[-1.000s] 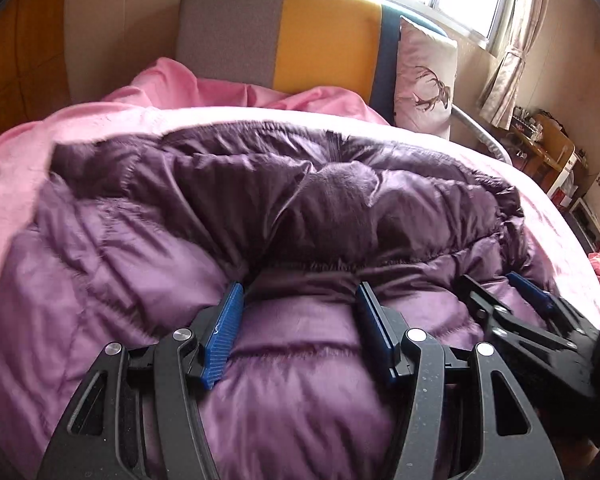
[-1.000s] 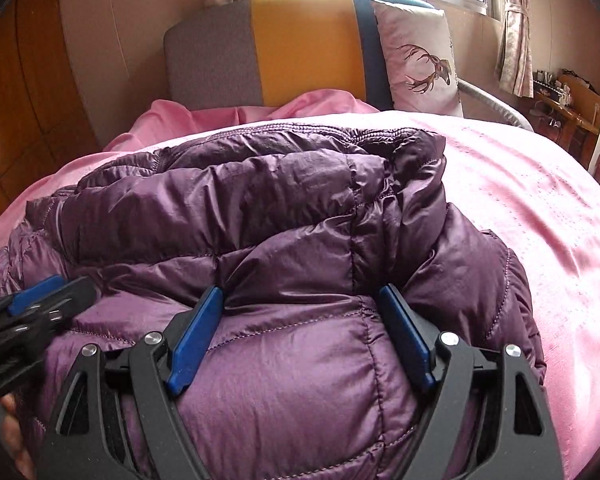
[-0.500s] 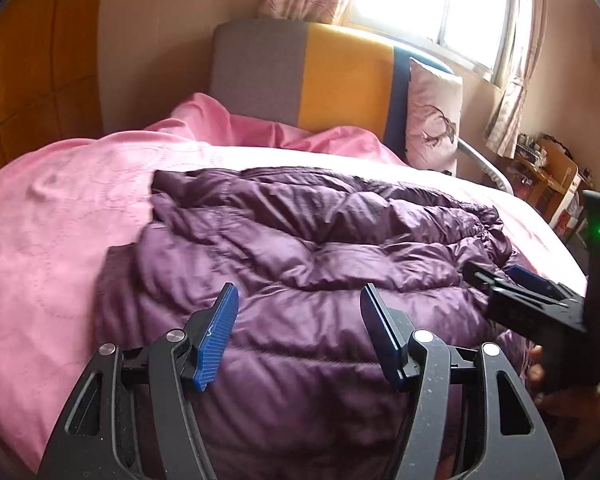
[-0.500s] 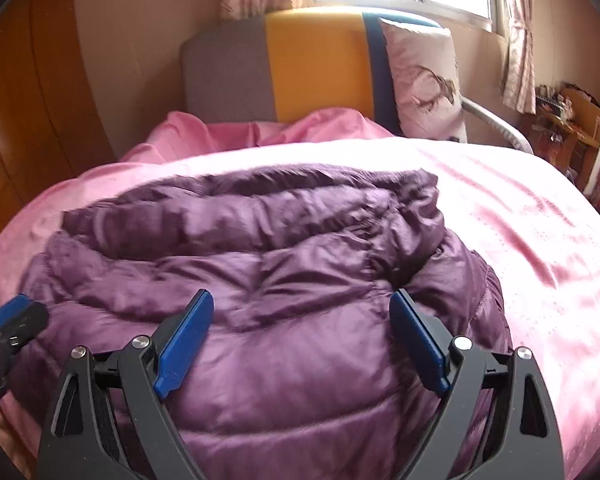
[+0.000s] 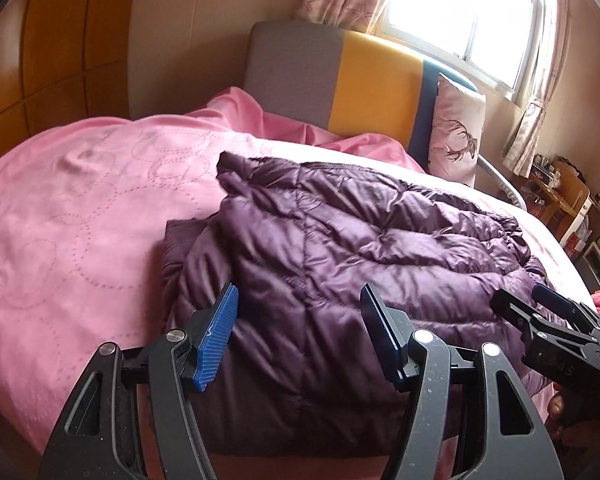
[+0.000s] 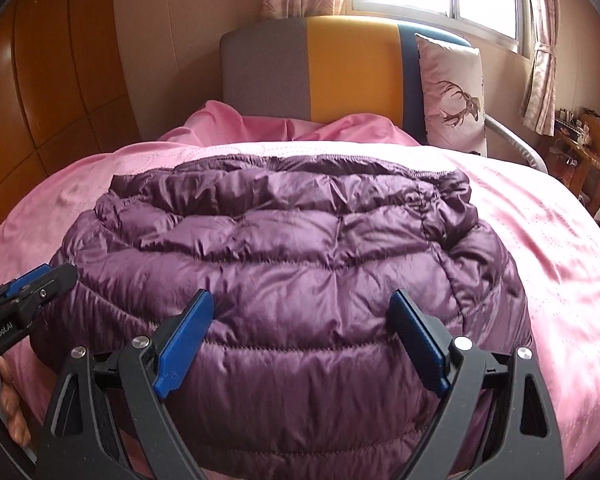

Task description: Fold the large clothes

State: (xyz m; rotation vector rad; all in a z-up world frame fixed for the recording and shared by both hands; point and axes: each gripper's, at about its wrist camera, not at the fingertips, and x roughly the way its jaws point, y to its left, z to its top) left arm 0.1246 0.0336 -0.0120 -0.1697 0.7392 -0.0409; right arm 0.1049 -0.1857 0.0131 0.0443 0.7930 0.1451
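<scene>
Purple down jacket (image 6: 292, 264) folded on pink bedspread (image 5: 80, 216), long axis crosswise, ahead below left gripper (image 5: 300, 336) and right gripper (image 6: 304, 344); both released, empty, right freshly widened.

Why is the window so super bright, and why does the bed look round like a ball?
Left wrist view: daylight washes the window out to white. Right wrist view: the fisheye lens bulges the pink bedspread and the purple puffer jacket into a dome, and the corners go dark.

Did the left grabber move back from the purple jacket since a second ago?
Yes. The left gripper has pulled back from the jacket: the headboard looks smaller, and more pink blanket shows.
</scene>
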